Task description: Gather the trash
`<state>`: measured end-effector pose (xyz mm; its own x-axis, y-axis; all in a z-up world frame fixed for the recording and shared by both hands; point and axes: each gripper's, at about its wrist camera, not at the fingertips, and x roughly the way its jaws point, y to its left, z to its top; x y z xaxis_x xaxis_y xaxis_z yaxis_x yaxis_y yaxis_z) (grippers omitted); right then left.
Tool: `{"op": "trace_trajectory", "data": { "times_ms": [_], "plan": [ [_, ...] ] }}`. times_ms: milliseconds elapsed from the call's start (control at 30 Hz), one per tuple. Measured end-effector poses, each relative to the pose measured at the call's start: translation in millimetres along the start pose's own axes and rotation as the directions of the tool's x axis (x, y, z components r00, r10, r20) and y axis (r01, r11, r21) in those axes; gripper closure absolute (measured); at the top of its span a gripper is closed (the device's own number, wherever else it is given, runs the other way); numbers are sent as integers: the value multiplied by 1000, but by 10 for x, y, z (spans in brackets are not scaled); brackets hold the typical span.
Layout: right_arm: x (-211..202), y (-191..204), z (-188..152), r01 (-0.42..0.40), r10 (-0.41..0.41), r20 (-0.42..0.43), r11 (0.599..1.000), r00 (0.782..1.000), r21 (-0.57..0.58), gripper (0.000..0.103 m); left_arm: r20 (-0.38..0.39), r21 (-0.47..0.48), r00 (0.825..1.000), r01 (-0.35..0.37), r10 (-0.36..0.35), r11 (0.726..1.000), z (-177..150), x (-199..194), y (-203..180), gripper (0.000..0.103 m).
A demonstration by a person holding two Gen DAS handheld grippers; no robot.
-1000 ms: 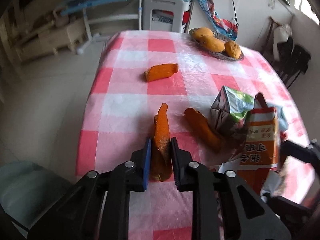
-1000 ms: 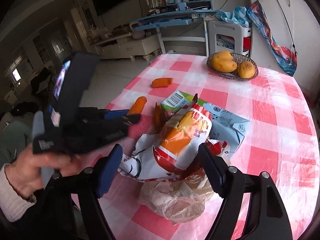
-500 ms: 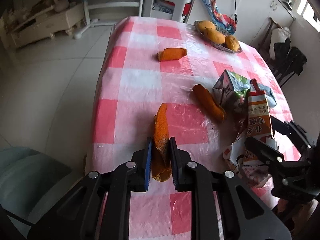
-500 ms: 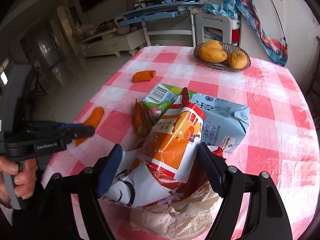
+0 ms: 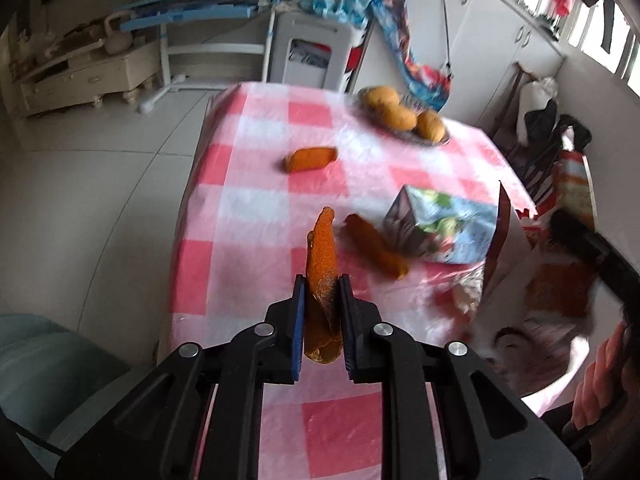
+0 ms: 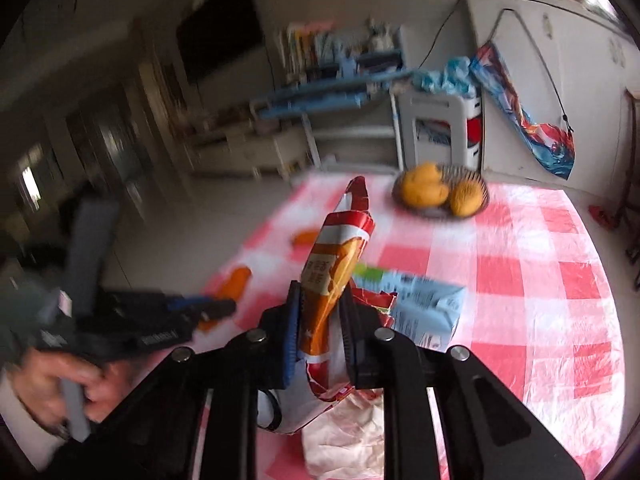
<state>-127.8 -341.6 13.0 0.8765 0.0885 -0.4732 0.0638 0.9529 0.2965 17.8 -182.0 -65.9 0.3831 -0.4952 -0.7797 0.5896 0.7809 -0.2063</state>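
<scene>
Daylit, window glare top-right, motion blur, fisheye-warped edges

A lived-in home is shown: a bench (image 5: 256,184) covered in red-and-white checked plastic, a fruit basket (image 6: 440,194) at its far end, beyond the hand-held gripper. Behind it a book-filled blue shelf (image 6: 332,72), a cream cabinet (image 5: 84,76), a wall-mounted television (image 6: 220,36) and tiled floor (image 5: 92,184) are seen.

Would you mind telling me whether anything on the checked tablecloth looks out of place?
Yes: orange peel strips lie loose on the red-and-white checked tablecloth, and a crushed blue-green drink carton lies on its side, unlike the fruit in the wire basket.
</scene>
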Motion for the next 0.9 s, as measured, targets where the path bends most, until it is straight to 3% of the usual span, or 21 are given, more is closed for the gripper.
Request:
{"op": "trace_trajectory", "data": {
  "times_ms": [133,267,600,900],
  "plan": [
    [-130,-196,40,-71,64,58,990,996,125,84,5,-6,1000,4,-4,1000,-19,-1,-25,87],
    [-175,-225,62,-90,79,71,983,994,163,84,10,-9,1000,1,-1,1000,-44,-2,-43,87],
    [-375,24,32,-63,60,65,997,996,51,83,101,16,991,91,-92,996,-140,-261,-161,87],
    [-599,154,-23,-146,148,81,989,986,-24,82,166,77,973,147,-158,986,-212,-531,-316,87]
  ]
}}
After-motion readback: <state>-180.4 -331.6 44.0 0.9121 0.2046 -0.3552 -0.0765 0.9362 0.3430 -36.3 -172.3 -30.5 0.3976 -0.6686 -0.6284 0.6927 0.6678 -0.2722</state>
